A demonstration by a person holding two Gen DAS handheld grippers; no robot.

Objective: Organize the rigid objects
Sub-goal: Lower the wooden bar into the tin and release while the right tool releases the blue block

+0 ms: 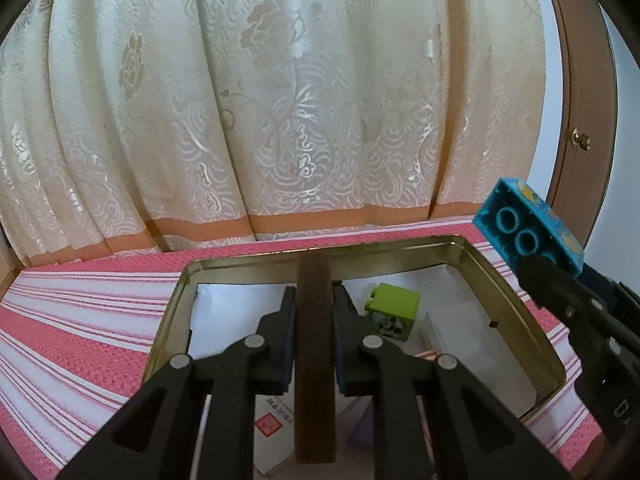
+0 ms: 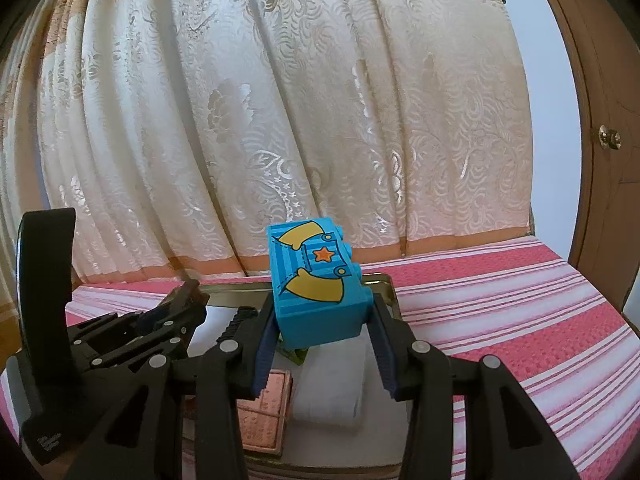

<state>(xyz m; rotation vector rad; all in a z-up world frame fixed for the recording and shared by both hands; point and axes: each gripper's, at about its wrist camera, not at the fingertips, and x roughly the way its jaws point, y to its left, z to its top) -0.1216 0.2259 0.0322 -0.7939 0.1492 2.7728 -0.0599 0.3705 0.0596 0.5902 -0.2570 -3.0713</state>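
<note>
My left gripper (image 1: 314,300) is shut on a long dark brown wooden block (image 1: 315,360), held flat over the open metal tin (image 1: 516,312). A green toy brick (image 1: 394,310) lies inside the tin, just right of the block. My right gripper (image 2: 324,320) is shut on a blue toy brick (image 2: 316,280) printed with yellow sleeves and an orange star; it hangs above the tin's right side. That blue brick (image 1: 528,228) shows its hollow underside in the left wrist view. The left gripper (image 2: 176,312) appears at the left of the right wrist view.
The tin rests on a pink and white striped cloth (image 1: 80,328). Inside it lie a white box (image 2: 332,392), a copper-coloured square piece (image 2: 262,412) and printed paper (image 1: 272,420). A cream patterned curtain (image 1: 280,100) hangs close behind. A brown wooden door (image 2: 600,140) stands at right.
</note>
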